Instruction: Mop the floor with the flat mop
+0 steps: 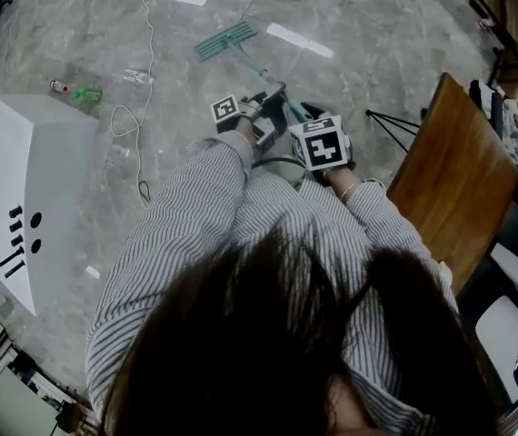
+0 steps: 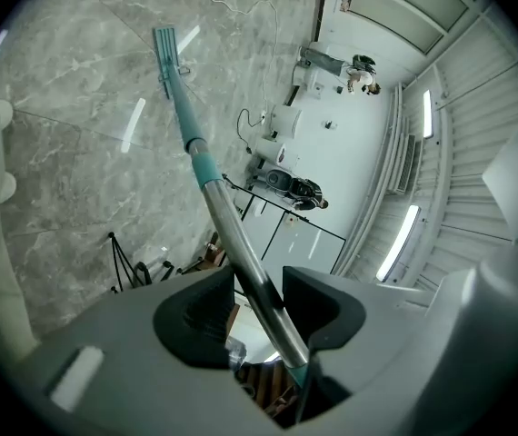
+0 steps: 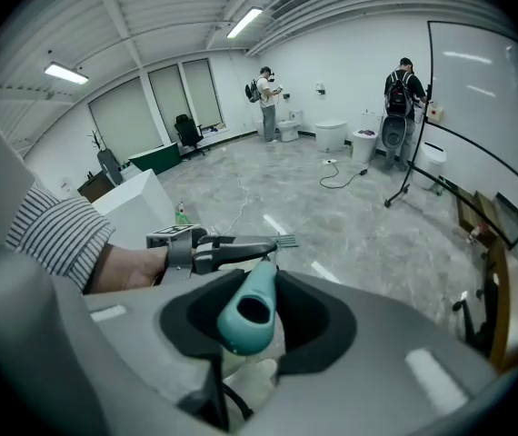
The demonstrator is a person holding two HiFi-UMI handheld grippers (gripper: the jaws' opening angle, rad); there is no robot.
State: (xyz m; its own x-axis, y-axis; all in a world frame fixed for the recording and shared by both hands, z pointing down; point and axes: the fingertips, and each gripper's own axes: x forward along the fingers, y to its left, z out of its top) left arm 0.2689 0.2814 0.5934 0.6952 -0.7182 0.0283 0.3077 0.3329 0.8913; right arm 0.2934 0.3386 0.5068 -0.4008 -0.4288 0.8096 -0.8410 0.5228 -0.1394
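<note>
Right hand-held gripper (image 3: pixel 254 312) tight on mop (image 3: pixel 261 284)

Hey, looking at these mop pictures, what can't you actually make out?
Head view: the small items beside the white box are too small to identify.
Right gripper view: the mop head is mostly hidden behind the left gripper.
Left gripper view: the mop handle runs under that gripper's body, so its top end is hidden.
</note>
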